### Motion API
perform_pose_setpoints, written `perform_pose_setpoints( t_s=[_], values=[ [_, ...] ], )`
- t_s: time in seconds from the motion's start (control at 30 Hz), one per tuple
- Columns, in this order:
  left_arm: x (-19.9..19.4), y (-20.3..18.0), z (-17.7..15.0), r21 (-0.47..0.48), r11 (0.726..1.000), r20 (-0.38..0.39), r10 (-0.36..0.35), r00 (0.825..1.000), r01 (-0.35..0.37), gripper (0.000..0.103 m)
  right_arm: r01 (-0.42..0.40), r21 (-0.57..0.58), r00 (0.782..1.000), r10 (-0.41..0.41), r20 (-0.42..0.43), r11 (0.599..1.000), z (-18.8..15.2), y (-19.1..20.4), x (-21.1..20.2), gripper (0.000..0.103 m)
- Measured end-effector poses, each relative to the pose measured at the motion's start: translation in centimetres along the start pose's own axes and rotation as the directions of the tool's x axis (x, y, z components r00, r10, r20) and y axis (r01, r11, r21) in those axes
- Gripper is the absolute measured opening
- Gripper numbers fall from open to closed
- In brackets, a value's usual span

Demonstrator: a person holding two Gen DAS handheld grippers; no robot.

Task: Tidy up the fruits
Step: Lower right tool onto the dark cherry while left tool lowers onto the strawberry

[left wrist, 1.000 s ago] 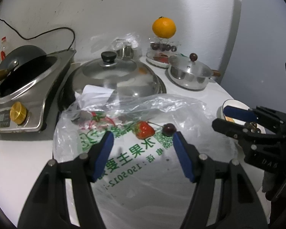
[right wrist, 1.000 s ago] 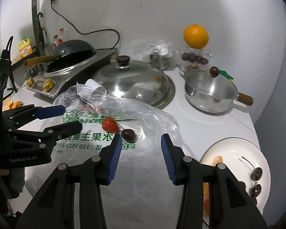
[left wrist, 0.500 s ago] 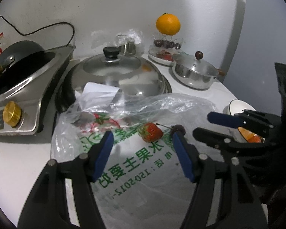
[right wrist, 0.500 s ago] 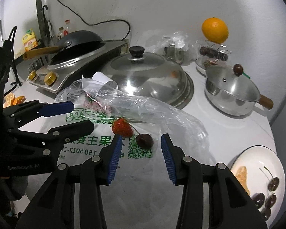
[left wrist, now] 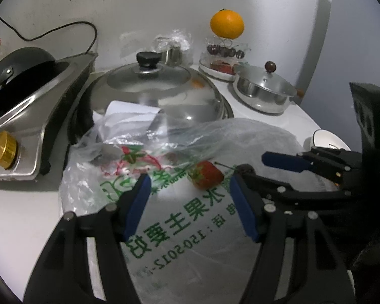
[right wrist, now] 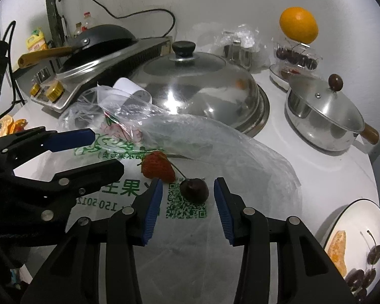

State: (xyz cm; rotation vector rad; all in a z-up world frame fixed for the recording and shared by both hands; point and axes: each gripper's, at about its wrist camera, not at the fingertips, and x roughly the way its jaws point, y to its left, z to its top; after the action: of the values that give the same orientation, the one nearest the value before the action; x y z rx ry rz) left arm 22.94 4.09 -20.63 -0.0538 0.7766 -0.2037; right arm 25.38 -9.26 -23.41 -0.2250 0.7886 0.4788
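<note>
On the clear printed plastic bag [right wrist: 190, 240], the black left gripper [left wrist: 190, 204] stands released before the red strawberry [right wrist: 157, 168], while the black right gripper [right wrist: 188, 209], also released, flanks the dark stemmed cherry [right wrist: 194, 190] without touching.

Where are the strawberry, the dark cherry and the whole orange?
strawberry [right wrist: 156, 168], right wrist view, on the middle of its red body.
dark cherry [right wrist: 193, 190], right wrist view, on its round body, between the open jaws.
whole orange [right wrist: 299, 27], right wrist view, on the centre of its peel.
</note>
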Motion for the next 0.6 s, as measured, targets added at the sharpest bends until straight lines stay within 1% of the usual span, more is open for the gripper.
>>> perform_pose_setpoints(
  t_s=[0.2,0.3,0.53,0.57,0.6],
  values=[
    [0.7,0.0,0.0,0.004,1.000,-0.008,-0.002,1.000,0.002,0.066,-0.002,-0.008,1.000,0.002,-0.017,1.000,0.0,-0.1,1.0,0.044],
    [1.0,0.0,0.0,0.007,1.000,-0.013,-0.002,1.000,0.002,0.066,-0.005,-0.011,1.000,0.005,-0.025,1.000,-0.2,-0.2,1.3,0.039],
    [1.7,0.0,0.0,0.010,1.000,-0.026,0.004,1.000,-0.004,0.066,-0.011,-0.011,0.999,0.011,-0.036,1.000,-0.1,-0.4,2.0,0.036],
    [1.8,-0.1,0.1,0.011,1.000,-0.027,0.005,1.000,-0.005,0.066,-0.010,-0.012,0.999,0.010,-0.040,1.000,-0.2,-0.5,2.1,0.035],
    [1.8,-0.1,0.1,0.013,1.000,-0.028,0.004,1.000,-0.004,0.066,-0.010,-0.015,0.999,0.009,-0.044,1.000,-0.2,-0.4,2.3,0.029]
  ],
)
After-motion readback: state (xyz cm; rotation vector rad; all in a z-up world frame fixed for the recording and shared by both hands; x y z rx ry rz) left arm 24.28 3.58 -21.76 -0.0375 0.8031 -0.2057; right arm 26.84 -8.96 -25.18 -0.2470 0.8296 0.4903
